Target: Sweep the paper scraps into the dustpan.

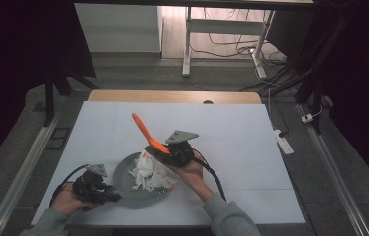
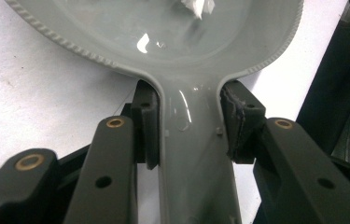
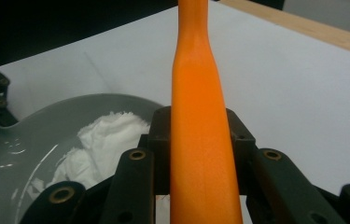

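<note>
A grey dish with a handle lies near the table's front, and crumpled white paper is piled in it. My left gripper is shut on the dish's handle; its pads press on both sides of that handle. My right gripper hovers over the dish's far right rim, shut on an orange utensil that slants up and away to the left. In the right gripper view the orange handle runs up between the jaws, with the paper and dish at lower left.
A white sheet covers the table, with a wooden edge at the far side. A power strip and cables lie on the floor to the right. White desk legs stand beyond, and dark curtains hang on both sides.
</note>
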Available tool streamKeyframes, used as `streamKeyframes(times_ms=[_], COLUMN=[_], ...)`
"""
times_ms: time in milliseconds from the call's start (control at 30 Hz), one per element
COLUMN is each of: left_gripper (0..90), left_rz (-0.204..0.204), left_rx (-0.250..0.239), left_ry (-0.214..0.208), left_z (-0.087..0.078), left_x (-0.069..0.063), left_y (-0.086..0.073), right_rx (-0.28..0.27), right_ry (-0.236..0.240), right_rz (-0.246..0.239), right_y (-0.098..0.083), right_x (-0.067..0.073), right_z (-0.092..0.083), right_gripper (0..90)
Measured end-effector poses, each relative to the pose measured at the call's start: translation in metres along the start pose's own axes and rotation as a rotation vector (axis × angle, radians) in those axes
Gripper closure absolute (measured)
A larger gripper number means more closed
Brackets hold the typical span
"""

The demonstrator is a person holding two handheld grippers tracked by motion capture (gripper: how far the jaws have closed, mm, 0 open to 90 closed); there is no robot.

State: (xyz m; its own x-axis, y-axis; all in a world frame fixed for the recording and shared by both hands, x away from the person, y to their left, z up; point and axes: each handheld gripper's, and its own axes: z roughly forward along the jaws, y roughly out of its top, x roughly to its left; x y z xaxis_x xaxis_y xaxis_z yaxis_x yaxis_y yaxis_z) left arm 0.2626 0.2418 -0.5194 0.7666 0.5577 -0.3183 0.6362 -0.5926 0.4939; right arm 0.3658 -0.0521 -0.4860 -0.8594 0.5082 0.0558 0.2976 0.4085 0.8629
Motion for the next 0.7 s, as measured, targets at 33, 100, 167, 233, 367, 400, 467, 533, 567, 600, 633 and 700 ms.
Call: streamKeyframes(times_ms=[33,100,167,233,367,400,467,533,567,600,633,700], left_gripper=[61.7,61.7,61.7,61.7,61.7,61.7,61.7,61.7,61.7,61.7,61.7,61.7], left_rz=[0.0,0.001,0.0,0.0,-0.001,-0.001,0.0,-0.001,-0.001,-0.001,-0.001,-0.001], left_rx=[0.0,0.0,0.001,0.001,0.0,0.0,-0.001,-0.002,-0.003,-0.003,-0.004,-0.003], left_ry=[0.0,-0.001,0.0,0.0,-0.001,-0.001,0.0,-0.001,-0.001,-0.001,-0.002,-0.002], left_z=[0.0,0.0,0.0,0.0,0.001,0.001,0.001,0.001,0.0,0.0,0.0,0.0], left_x=[0.0,0.0,0.0,0.0,0.0,0.0,0.0,0.0,0.0,0.0,0.0,0.0], left_y=[0.0,0.0,0.0,0.001,0.001,0.001,0.001,0.0,0.0,0.0,0.0,0.0], right_rx=[-0.004,-0.003,-0.003,-0.001,0.016,0.022,0.036,0.053,0.059,0.068,0.076,0.094], right_ry=[-0.01,-0.031,-0.047,-0.062,-0.08,-0.082,-0.08,-0.078,-0.078,-0.075,-0.074,-0.068], right_rz=[0.002,0.008,0.012,0.014,0.024,0.03,0.041,0.043,0.042,0.033,0.029,0.019], right_y=[0.0,0.001,0.001,0.001,0.001,0.0,-0.001,0.0,0.0,0.001,0.001,0.002], right_x=[-0.002,-0.007,-0.011,-0.015,-0.022,-0.024,-0.025,-0.025,-0.024,-0.023,-0.021,-0.018], right_z=[-0.002,-0.007,-0.01,-0.009,0.0,0.004,0.013,0.023,0.026,0.03,0.033,0.038], right_gripper=[69.9,69.9,69.9,69.9,69.9,69.9,69.9,69.9,69.9,69.9,69.9,69.9])
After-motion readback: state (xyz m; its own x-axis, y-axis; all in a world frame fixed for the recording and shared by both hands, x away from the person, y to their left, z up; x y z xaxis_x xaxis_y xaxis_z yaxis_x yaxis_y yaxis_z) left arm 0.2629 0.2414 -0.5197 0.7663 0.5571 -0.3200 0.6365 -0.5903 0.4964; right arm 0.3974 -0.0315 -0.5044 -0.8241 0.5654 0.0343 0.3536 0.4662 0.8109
